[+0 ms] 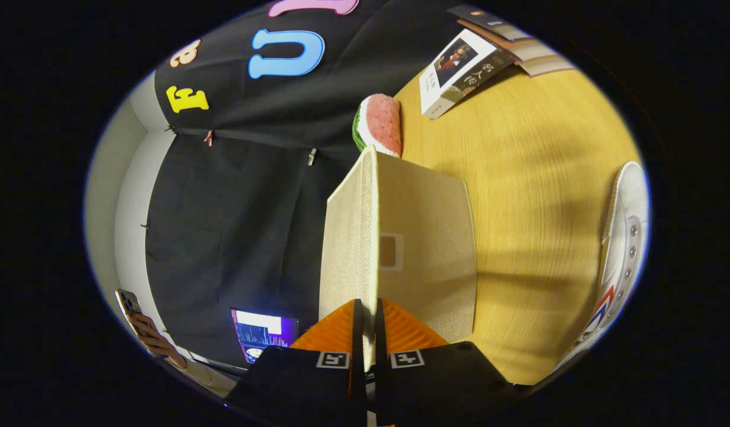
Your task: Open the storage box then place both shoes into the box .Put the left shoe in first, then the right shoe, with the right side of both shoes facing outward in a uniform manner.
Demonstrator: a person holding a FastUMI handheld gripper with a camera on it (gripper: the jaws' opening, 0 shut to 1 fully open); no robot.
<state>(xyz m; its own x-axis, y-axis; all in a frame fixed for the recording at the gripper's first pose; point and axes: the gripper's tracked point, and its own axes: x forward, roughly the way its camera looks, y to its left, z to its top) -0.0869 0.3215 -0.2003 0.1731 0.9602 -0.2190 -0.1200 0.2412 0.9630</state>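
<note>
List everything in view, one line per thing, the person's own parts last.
Storage box lid: one, beige fabric, its edge pinched between the fingers.
Shoe: one, white, on the table beyond the lid.
Watermelon-slice toy: one, pink and green, just past the lid.
Books: a few, at the table's far corner.
Table: one, light wood.
Screen: one, lit, by the cloth wall.
Phone: one, in a hand.
Gripper: one, shut on the lid.

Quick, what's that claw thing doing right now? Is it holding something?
Gripper: closed, both fingers pinching the thin edge of the beige fabric storage box lid, which stands between them.
</note>
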